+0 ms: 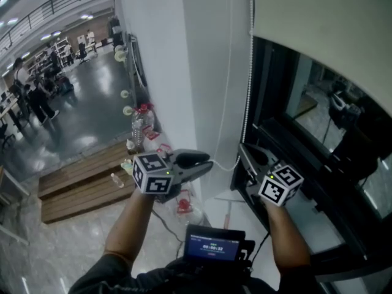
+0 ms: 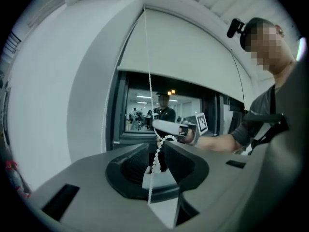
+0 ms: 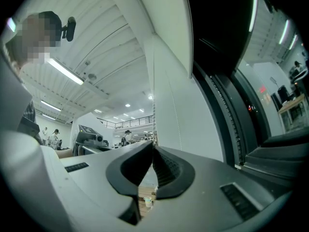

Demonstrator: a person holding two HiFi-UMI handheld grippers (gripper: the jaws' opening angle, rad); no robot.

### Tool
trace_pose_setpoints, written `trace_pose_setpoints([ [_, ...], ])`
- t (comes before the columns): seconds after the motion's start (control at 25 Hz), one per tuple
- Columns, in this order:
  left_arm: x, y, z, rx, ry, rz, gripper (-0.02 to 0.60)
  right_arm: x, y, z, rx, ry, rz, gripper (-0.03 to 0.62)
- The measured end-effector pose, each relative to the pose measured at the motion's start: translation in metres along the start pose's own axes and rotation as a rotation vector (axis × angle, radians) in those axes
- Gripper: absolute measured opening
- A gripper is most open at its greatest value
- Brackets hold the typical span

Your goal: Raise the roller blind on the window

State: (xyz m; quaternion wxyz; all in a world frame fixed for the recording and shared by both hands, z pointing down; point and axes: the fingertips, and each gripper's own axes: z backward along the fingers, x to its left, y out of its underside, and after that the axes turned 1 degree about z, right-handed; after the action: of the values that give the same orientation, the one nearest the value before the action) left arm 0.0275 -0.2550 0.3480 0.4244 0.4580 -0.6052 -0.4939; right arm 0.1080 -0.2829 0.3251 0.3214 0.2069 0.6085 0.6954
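The roller blind [image 1: 318, 35] gets chopped by the head view's edge at 12 and 3 o'clock, so where it rolls up is out of frame. The bead chain [image 1: 247, 103] is hair-thin there, single beads barely readable. The people [image 1: 33, 94] way off at 9 o'clock are too tiny to make out, and the little screen [image 1: 213, 247] at 6 o'clock is too blurry to read.

Grey left tongs [image 1: 207, 162], right tongs [image 1: 243, 148]; black-white marker cubes [image 1: 151, 173]; dark sleeves [image 1: 93, 279].

Bead chain [image 1: 247, 103] at window's [image 1: 306, 103] left edge, roller blind [image 1: 318, 23] above.
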Motion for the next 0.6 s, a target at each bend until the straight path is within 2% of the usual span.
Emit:
trace_pose_setpoints([
  [0.08, -0.004, 0.014, -0.001, 0.039, 0.028, 0.016, 0.106, -0.002, 0.0, 0.0, -0.004, -0.002, 0.005, 0.005],
  [0.2, -0.007, 0.02, 0.0, 0.039, 0.046, 0.039, 0.106, -0.008, -0.001, 0.001, 0.001, 0.01, 0.009, 0.005],
  [0.32, -0.011, 0.016, 0.003, 0.032, 0.047, 0.02, 0.107, -0.012, -0.001, 0.002, 0.007, 0.025, 0.008, 0.005],
  [0.4, -0.014, 0.009, 0.004, 0.005, 0.051, 0.019, 0.13, -0.013, 0.0, 0.002, 0.009, 0.033, -0.002, 0.005],
  [0.52, -0.008, -0.008, 0.002, -0.063, -0.008, 0.016, 0.13, -0.012, 0.001, 0.002, 0.015, 0.031, 0.008, 0.005],
  [0.6, 0.0, -0.023, 0.0, -0.118, -0.05, 0.043, 0.13, -0.009, 0.001, 0.001, 0.013, 0.019, 0.013, 0.005],
])
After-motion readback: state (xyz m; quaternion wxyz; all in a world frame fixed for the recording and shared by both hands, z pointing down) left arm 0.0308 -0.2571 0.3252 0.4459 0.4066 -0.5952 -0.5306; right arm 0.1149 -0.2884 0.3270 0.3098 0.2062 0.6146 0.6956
